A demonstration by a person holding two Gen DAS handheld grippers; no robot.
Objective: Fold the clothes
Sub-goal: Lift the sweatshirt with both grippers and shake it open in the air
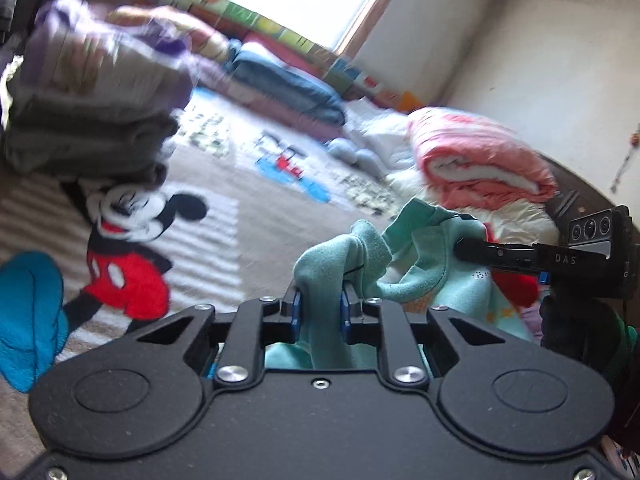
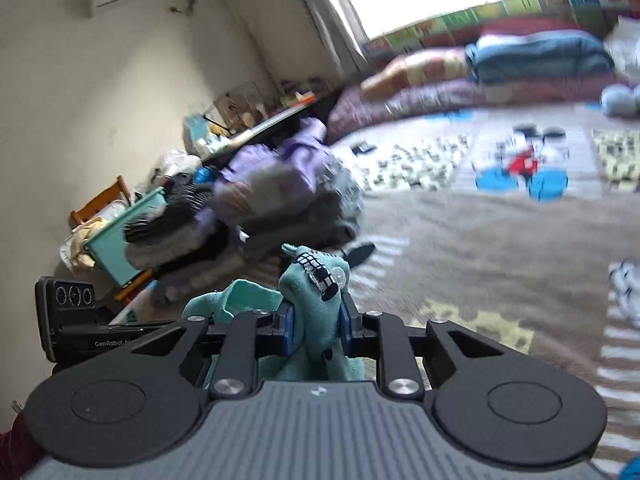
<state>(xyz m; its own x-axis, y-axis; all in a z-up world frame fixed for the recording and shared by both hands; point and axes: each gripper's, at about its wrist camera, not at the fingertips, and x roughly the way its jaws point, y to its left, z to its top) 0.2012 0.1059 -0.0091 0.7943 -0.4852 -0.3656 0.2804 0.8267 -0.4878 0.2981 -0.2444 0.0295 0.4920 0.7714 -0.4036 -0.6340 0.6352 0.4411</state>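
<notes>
Both tongs are clamped on the same mint-green garment, which hangs bunched in the air between them above the bed. The left tongs (image 1: 320, 312) have their blue pads drawn in close on a thick gather of the mint-green garment (image 1: 352, 256). The right tongs (image 2: 316, 320) are likewise closed down on a wad of the same cloth, with a small black-and-white printed patch (image 2: 320, 274) sitting just above the pads. In the left wrist view the right tongs come in from the right edge with cloth draped over their tip.

Below lies a Mickey Mouse blanket (image 1: 240, 232) spread over the bed. A stack of folded clothes (image 1: 88, 112), grey beneath and lilac on top, sits on it to the left. A rolled pink quilt (image 1: 480, 160) lies further back.

The risks I judge from here:
- Each grip holds a crumpled gather, not a clean edge or corner, so pulling the tongs apart may not spread the garment flat and any fold could trap creases.
- Thick bunches between pads can creep out under tension, and a slip on one side would drop that half onto the blanket in a heap.
- Both views are motion-blurred, which suggests quick movement, and a swing toward the stack could knock it over.
- How much cloth hangs below the tongs is hidden, so a trailing part may drag or catch.
</notes>
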